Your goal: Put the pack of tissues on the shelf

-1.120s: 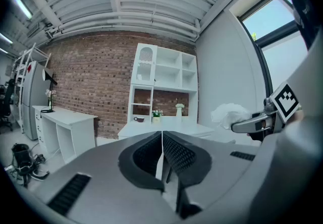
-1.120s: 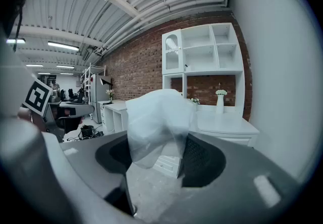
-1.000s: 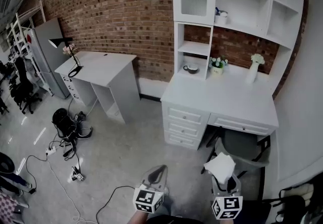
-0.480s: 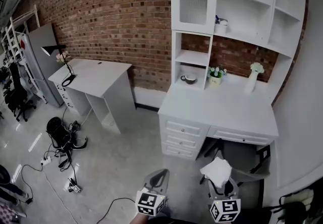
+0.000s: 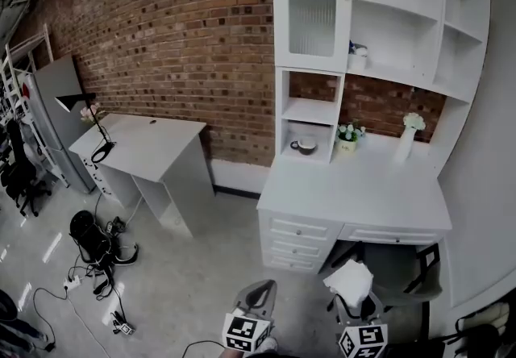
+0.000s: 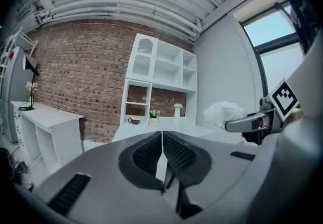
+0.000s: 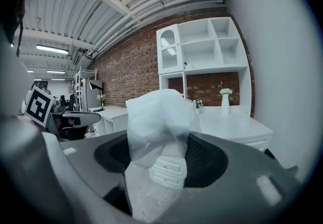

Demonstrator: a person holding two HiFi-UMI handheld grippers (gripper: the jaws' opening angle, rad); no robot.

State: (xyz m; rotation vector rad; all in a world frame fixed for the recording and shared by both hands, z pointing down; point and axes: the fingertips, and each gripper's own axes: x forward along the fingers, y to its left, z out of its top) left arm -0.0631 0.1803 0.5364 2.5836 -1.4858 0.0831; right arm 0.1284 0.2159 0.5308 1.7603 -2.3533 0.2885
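- The white shelf unit (image 5: pixel 379 26) stands on the desk (image 5: pixel 355 187) against the brick wall (image 5: pixel 161 42), well ahead of me. Its open bays face me, and a bay's edge could catch the pack if I come in crooked.
- Bare floor (image 5: pixel 201 268) lies open on my left. The chair (image 5: pixel 395 264) sits just ahead of my right side and could snag me.
- The pack of tissues (image 7: pixel 159 127) is soft and stands up from my right gripper (image 7: pixel 161 155), which pinches only its lower end, so I judge it could sag or slip loose.
- My left gripper (image 6: pixel 162 150) has its jaws together, with nothing in them.
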